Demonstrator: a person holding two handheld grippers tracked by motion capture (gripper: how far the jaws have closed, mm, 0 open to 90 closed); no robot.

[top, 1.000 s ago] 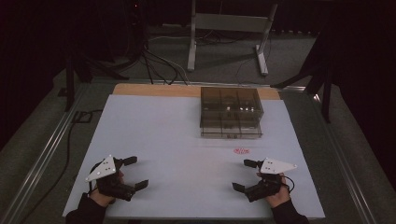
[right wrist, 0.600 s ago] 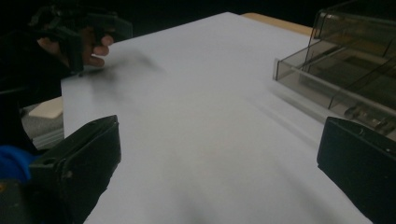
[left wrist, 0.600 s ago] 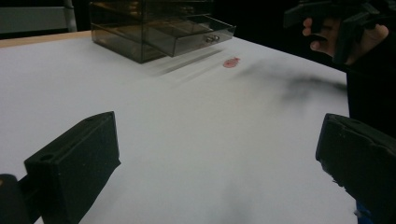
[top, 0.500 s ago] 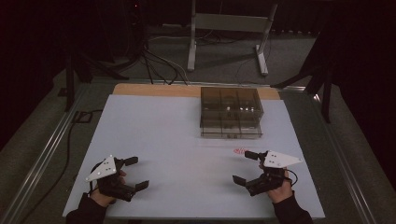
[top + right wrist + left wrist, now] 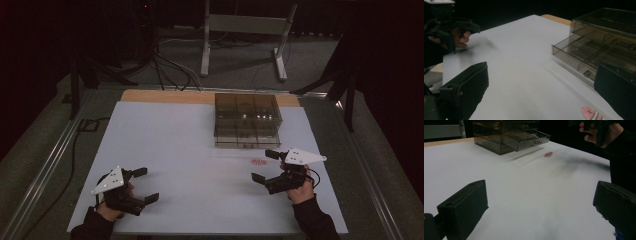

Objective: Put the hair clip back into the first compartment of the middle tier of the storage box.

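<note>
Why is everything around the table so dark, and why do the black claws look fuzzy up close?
In the high view the light falls on the white table while the room behind stays dim. In the left gripper view the left gripper jaws sit too near the camera, so they blur; the pink sticker looks soft too. In the right gripper view the smoky plastic drawer box stays fairly sharp.

Right gripper view: the pink patterned piece [image 5: 592, 113] just ahead of the right jaw is cut by the bottom edge, and its markings are too small to read; the smoky drawer unit [image 5: 599, 47] ahead and to the right runs off the right edge. Contents of its open lower drawer [image 5: 584, 65] are dim and unidentifiable apart from one small dark item. Left gripper view: right jaw is clipped at the frame edge.
</note>
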